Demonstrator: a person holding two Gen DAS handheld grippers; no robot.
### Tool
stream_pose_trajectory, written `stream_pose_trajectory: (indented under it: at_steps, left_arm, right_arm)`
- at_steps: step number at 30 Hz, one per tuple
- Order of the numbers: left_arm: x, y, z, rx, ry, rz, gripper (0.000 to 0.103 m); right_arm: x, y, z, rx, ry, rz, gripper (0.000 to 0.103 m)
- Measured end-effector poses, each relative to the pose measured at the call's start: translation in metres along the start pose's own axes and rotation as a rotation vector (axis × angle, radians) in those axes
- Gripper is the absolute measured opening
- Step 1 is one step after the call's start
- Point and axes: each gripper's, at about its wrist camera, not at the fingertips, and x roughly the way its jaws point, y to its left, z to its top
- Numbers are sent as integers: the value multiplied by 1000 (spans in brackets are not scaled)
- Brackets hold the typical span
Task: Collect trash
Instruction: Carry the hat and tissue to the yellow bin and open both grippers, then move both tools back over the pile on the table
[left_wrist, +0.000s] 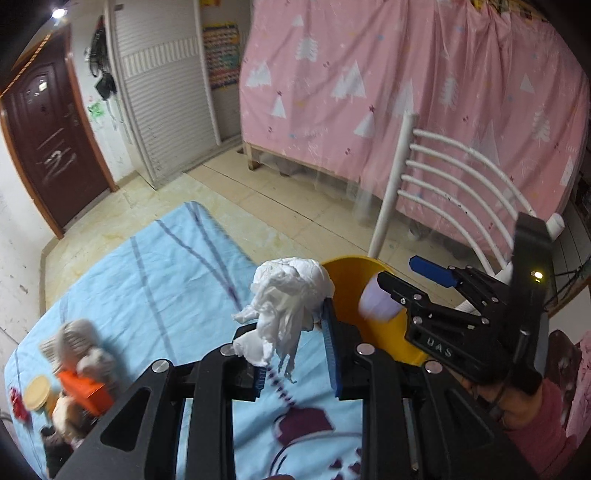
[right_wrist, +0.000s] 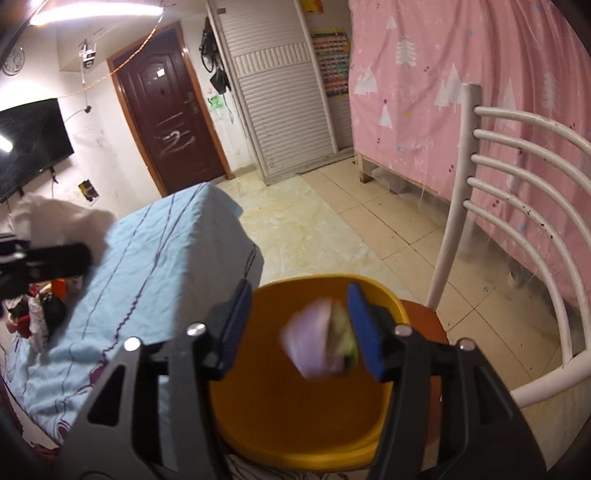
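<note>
My left gripper (left_wrist: 291, 317) is shut on a crumpled white tissue wad (left_wrist: 291, 291), held above the blue sheet next to a yellow basin (left_wrist: 347, 280). The right wrist view shows that wad (right_wrist: 55, 218) blurred at the far left. My right gripper (right_wrist: 298, 291) is open above the yellow basin (right_wrist: 295, 406). A blurred pale purple paper cup (right_wrist: 314, 343) with greenish scraps inside is between its jaws, close to the right-hand pad and well clear of the left one. The left wrist view shows my right gripper (left_wrist: 397, 269) and the cup (left_wrist: 376, 302) over the basin.
The basin rests on the brown seat (right_wrist: 421, 317) of a white metal chair (right_wrist: 517, 166). A light blue sheet (left_wrist: 166, 277) covers the surface on the left, with an orange box (left_wrist: 86, 391), a plush toy and a jar at its corner. Behind are a pink curtain (left_wrist: 406, 74) and tiled floor (right_wrist: 332, 229).
</note>
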Motion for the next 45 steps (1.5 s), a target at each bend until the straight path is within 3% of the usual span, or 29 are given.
stream_pose_trajectory:
  at_steps: [7, 10, 14, 20, 25, 29, 36, 45]
  left_arm:
    - [35, -23, 16, 34, 58, -61, 18]
    - [49, -29, 16, 42, 89, -88, 23]
    - [63, -30, 17, 29, 112, -109, 40]
    - [65, -23, 16, 22, 113, -100, 42]
    - [47, -20, 13, 29, 84, -91, 43]
    - [26, -13, 12, 35, 44, -81, 50]
    - [-18, 11, 4, 5, -40, -56, 57]
    - [-79, 66, -14, -42, -124, 51, 69]
  right_arm:
    - [-7, -13, 2, 44, -28, -24, 60]
    - [-10, -12, 2, 45, -34, -36, 60]
    - [-15, -14, 3, 48, -42, -63, 60]
    - [-16, -16, 5, 64, -45, -65, 61]
    - [-19, -11, 7, 62, -53, -54, 61]
    - [-21, -5, 13, 54, -64, -44, 68]
    - [-29, 21, 20, 9, -86, -27, 70]
    - [-27, 76, 28, -62, -86, 23, 75]
